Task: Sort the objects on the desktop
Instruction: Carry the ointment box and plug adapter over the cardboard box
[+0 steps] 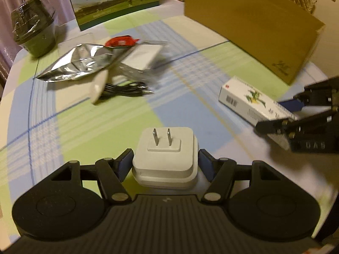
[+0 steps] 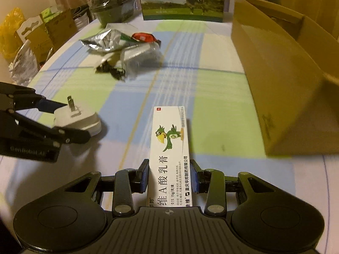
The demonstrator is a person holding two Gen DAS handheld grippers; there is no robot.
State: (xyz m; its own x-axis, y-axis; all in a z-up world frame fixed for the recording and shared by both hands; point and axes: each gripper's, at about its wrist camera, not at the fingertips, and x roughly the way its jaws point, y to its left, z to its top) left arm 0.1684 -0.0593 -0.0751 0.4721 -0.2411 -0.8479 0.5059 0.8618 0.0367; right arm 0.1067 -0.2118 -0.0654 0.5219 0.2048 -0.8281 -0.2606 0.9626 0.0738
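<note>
The left gripper (image 1: 165, 158) is closed on the white plug (image 1: 166, 154), prongs pointing away from the camera. The right gripper (image 2: 169, 176) clamps the ointment box (image 2: 169, 156), whose long axis runs straight ahead along the fingers. The cardboard box (image 2: 281, 89) stands at the right of the right wrist frame, nearer to the right gripper; probably both things go there.

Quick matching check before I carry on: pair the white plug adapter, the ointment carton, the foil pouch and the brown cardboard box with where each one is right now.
1 white plug adapter
2 ointment carton
3 foil pouch
4 brown cardboard box

A lying in the clutter pile on the cloth
B between the right gripper pads
C standing open at the table's right side
D between the left gripper pads

Pairs: 1-D, 2-B, 3-A, 4-C
</note>
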